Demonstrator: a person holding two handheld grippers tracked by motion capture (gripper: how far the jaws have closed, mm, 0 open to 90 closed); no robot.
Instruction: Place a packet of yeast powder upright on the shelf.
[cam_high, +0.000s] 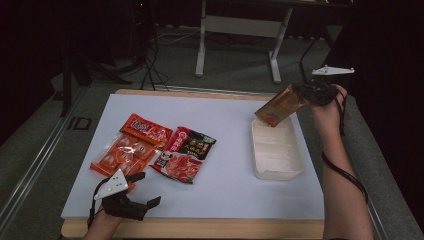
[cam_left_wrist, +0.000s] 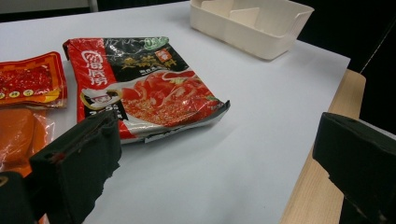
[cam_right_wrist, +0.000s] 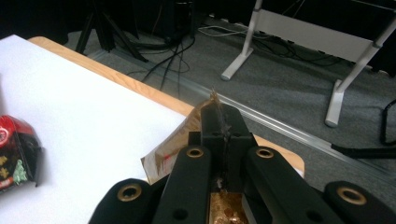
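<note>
A: Where's your right gripper (cam_high: 306, 93)?
B: Clamped on the brown packet (cam_high: 280, 105), which hangs tilted over the far end of the white tray (cam_high: 278, 170), apparently not touching.
A: Your left gripper (cam_high: 142, 192)?
B: Jaws apart, gripping nothing, near the orange packet (cam_high: 131, 145).

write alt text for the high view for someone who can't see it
The right gripper holds a brown packet tilted above the far end of a white tray on a white table. Left of the tray lie an orange packet and a red and black packet, with the open left gripper at the near edge.
</note>
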